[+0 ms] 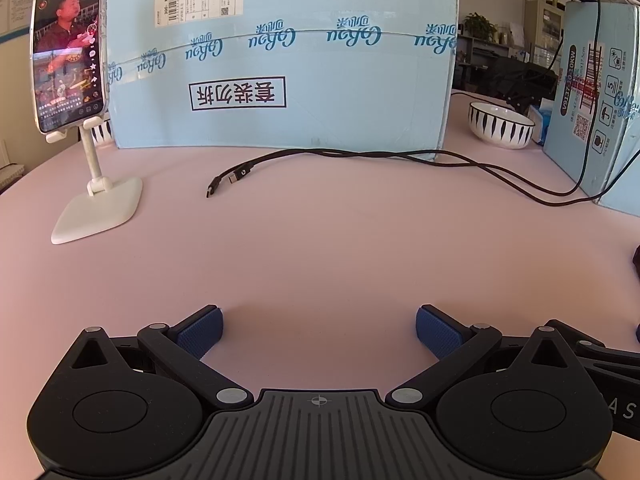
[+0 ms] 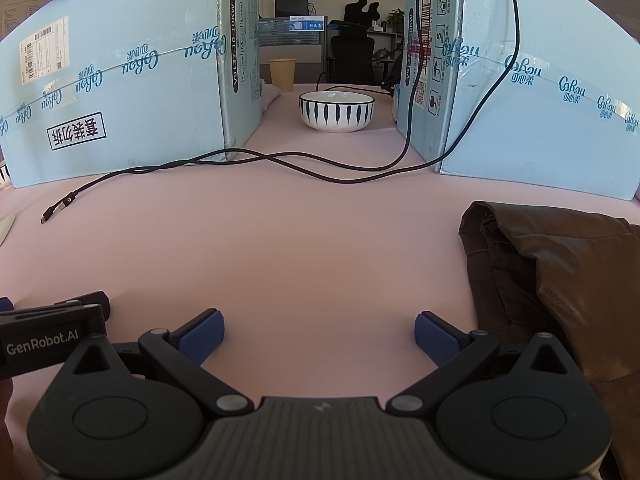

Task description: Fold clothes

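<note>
Basically both tongs empty and spread wide over bare pink table, left gripper clear of cloth, so swing right gripper right onto the rumpled brown garment beside it, pinching one edge, avoiding the black cables.

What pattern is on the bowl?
White bowl with dark vertical drop-shaped stripes; clearest in the right wrist view.

Black tongs, blue ribbed pads
</note>
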### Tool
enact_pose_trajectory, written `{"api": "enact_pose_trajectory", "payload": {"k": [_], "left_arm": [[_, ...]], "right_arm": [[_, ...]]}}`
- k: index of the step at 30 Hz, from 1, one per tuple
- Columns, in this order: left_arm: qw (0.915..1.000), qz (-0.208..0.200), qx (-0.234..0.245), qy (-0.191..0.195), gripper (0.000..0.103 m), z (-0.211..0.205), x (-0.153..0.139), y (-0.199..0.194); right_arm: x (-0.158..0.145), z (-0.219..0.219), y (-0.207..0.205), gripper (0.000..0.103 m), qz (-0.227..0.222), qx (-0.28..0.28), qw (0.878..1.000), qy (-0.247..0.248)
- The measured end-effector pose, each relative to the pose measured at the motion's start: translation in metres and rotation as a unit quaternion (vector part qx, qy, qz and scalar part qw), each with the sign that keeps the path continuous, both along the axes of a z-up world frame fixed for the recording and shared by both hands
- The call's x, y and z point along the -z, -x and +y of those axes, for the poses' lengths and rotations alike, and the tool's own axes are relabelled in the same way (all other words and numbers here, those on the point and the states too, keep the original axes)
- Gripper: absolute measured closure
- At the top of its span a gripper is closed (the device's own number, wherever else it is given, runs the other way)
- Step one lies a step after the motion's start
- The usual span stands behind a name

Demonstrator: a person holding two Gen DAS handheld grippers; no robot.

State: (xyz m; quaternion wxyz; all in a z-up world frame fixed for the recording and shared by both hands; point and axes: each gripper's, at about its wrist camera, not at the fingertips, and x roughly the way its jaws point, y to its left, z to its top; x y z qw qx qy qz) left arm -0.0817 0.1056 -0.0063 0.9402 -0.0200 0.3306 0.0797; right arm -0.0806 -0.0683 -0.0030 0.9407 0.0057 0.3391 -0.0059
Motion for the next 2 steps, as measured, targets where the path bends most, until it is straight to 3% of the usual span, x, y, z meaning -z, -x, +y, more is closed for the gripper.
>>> {"api": "enact_pose_trajectory", "payload": {"k": [2], "left_arm": [[1.0000, 0.000, 0.000, -0.001, 0.000, -0.0008, -0.0001, 0.0001]], "right_arm": [[0.0000, 0.0001, 0.0000, 0.000, 0.000, 0.000, 1.000, 0.000]]}}
